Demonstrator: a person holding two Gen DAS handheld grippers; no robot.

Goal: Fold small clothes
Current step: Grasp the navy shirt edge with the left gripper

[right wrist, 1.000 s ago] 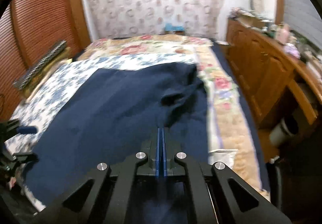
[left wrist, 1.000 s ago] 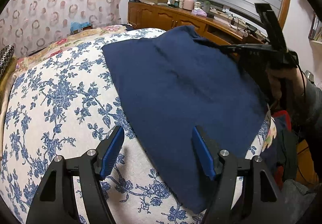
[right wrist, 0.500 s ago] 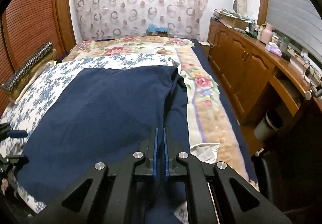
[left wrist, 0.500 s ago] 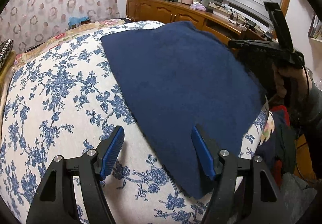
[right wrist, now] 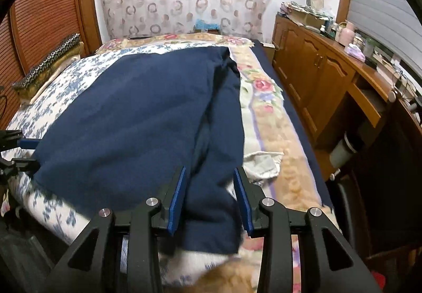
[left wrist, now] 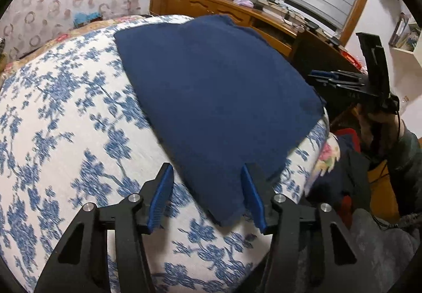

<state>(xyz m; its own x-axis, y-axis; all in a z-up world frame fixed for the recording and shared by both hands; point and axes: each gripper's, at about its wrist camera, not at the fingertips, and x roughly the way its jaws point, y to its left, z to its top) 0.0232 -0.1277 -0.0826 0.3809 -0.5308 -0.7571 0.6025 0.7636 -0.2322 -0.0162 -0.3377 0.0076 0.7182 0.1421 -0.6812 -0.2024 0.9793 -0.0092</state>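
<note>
Right gripper (right wrist: 211,195) just opened, left gripper (left wrist: 205,193) narrowed, both ungripping; navy cloth (left wrist: 211,98) flatter on floral bedspread (left wrist: 66,135).

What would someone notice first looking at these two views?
A large navy cloth lies spread across the blue-flowered bedspread. Both grippers are open at its near edge: the left gripper at a corner, the right gripper over a folded strip.

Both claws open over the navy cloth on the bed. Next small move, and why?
Probably ease the left claw down and close it on the near corner of the navy cloth. That corner lies flat between its open pads, unpinched. The right claw has just been opening and its pads stand clear of the cloth's right edge, so that side looks released and the cloth lies flat for a new fold.
</note>
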